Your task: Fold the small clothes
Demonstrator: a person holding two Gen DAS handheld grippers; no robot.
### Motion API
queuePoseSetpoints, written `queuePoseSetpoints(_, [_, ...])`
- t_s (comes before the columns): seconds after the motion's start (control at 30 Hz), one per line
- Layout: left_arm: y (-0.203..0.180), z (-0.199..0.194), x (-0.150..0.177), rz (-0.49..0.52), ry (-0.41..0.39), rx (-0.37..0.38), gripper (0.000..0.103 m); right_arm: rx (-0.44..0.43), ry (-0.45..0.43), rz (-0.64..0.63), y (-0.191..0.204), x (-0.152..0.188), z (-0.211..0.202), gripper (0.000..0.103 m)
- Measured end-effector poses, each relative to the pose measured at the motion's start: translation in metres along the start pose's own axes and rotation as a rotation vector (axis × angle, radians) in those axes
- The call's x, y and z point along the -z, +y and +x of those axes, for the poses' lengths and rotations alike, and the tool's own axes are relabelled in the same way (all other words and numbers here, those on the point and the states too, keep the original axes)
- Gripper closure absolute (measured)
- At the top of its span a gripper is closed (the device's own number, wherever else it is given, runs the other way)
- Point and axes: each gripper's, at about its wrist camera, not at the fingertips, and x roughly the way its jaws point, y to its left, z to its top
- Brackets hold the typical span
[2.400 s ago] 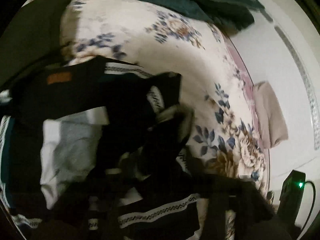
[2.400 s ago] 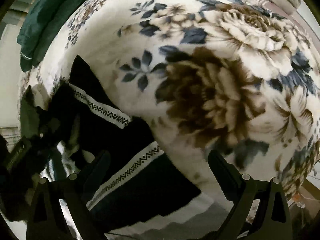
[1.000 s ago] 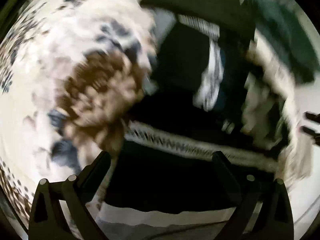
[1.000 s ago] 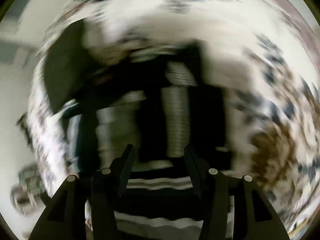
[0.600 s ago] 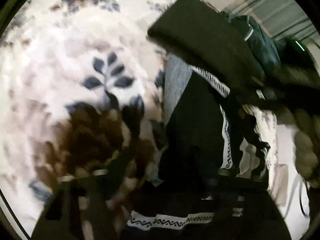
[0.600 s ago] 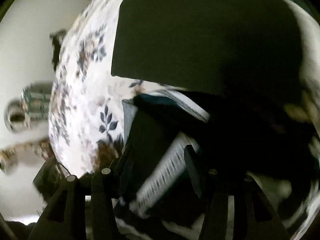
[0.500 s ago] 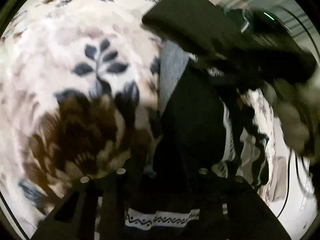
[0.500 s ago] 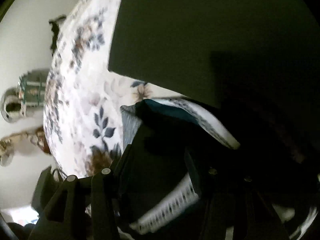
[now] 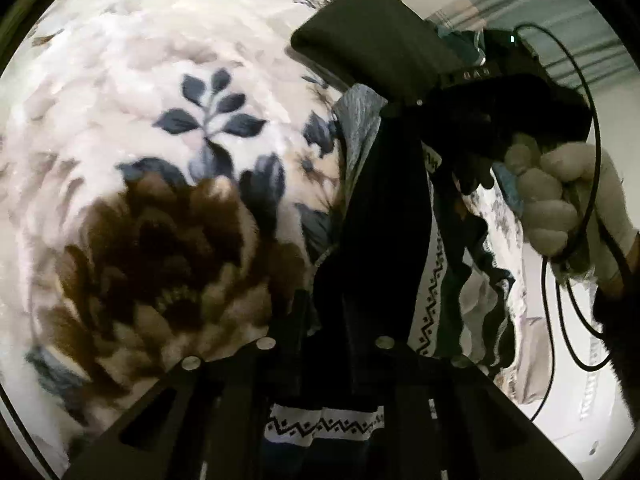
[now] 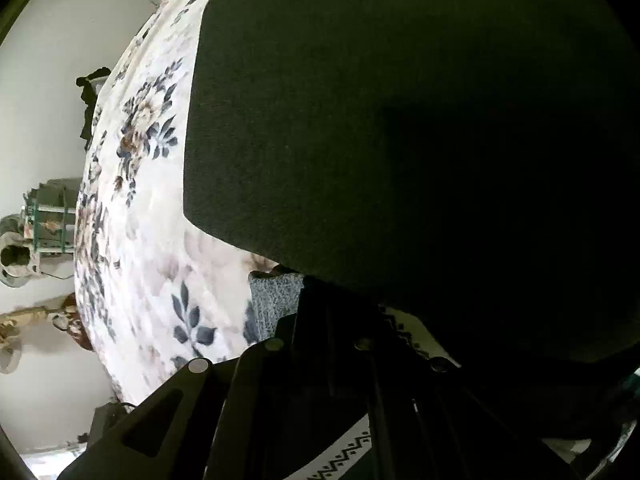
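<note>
The left hand-held gripper (image 9: 328, 344) has its jaws closing on the near edge of the dark garment (image 9: 384, 216), with black cloth bunched between the fingers; the right hand-held gripper (image 9: 452, 160), seen from the left wrist view held in a gloved hand (image 9: 560, 200), is fully closed at the garment's far end, though whether cloth is actually pinched there is hidden in shadow; to do this step well, I judge that both grips should catch all layers of the hem, not only the top one, and that the two ends should be drawn taut and level before one edge is carried over, so the patterned white band (image 9: 324, 424) stays straight and no crease is trapped; the garment lies on the floral blanket (image 9: 160, 160) of the bed, beside a flat dark pad (image 9: 372, 40) and over a grey cloth (image 10: 274, 300); its long axis runs from the left gripper away toward the right one, up the frame and slightly rightward.
</note>
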Motion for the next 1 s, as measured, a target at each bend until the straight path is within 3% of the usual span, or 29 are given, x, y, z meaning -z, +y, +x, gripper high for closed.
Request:
queuePoseSetpoints(0.07, [0.008, -0.005, -0.004, -0.065, 0.006, 0.019, 0.086, -0.039, 0.032, 0.025, -0.005, 0.000, -0.004, 0.095])
queuePoseSetpoints(0.1, [0.012, -0.007, -0.007, -0.092, 0.008, 0.029, 0.081, -0.070, 0.031, 0.035, -0.007, 0.001, -0.009, 0.087])
queuePoseSetpoints(0.13, [0.015, -0.009, -0.010, -0.110, 0.007, 0.030, 0.067, -0.088, 0.015, 0.045, -0.010, 0.004, -0.019, 0.071])
queuePoseSetpoints(0.2, [0.017, -0.009, -0.014, -0.106, -0.002, 0.032, 0.047, -0.113, -0.028, 0.069, -0.022, 0.013, -0.042, 0.056])
queuePoseSetpoints(0.33, [0.008, 0.001, -0.033, -0.066, -0.001, 0.016, 0.047, -0.122, -0.121, 0.202, -0.073, 0.053, -0.098, 0.056])
queuePoseSetpoints(0.47, [-0.008, 0.011, -0.073, -0.014, -0.022, 0.014, 0.045, -0.066, -0.235, 0.414, -0.142, 0.126, -0.145, 0.055])
queuePoseSetpoints(0.57, [-0.019, 0.033, -0.102, 0.053, -0.006, -0.009, 0.040, -0.037, -0.315, 0.629, -0.199, 0.195, -0.167, 0.048])
queuePoseSetpoints(0.67, [-0.032, 0.074, -0.123, 0.125, 0.057, -0.041, 0.040, 0.008, -0.350, 0.782, -0.244, 0.252, -0.170, 0.048])
queuePoseSetpoints(0.73, [-0.038, 0.090, -0.128, 0.166, 0.072, -0.069, 0.045, 0.079, -0.359, 0.827, -0.271, 0.274, -0.170, 0.047])
queuePoseSetpoints(0.77, [-0.044, 0.094, -0.128, 0.209, 0.053, -0.101, 0.056, 0.124, -0.361, 0.839, -0.282, 0.281, -0.171, 0.046])
queuePoseSetpoints(0.8, [-0.048, 0.095, -0.129, 0.241, 0.046, -0.106, 0.091, 0.179, -0.364, 0.843, -0.292, 0.286, -0.170, 0.044])
queuePoseSetpoints(0.87, [-0.050, 0.095, -0.128, 0.257, 0.048, -0.111, 0.092, 0.207, -0.367, 0.831, -0.309, 0.286, -0.167, 0.040])
queuePoseSetpoints(0.97, [-0.045, 0.084, -0.129, 0.231, 0.025, -0.091, 0.093, 0.158, -0.295, 0.826, -0.328, 0.280, -0.146, 0.036])
queuePoseSetpoints(1.0, [-0.042, 0.081, -0.130, 0.217, 0.019, -0.084, 0.094, 0.136, -0.276, 0.824, -0.332, 0.276, -0.141, 0.045])
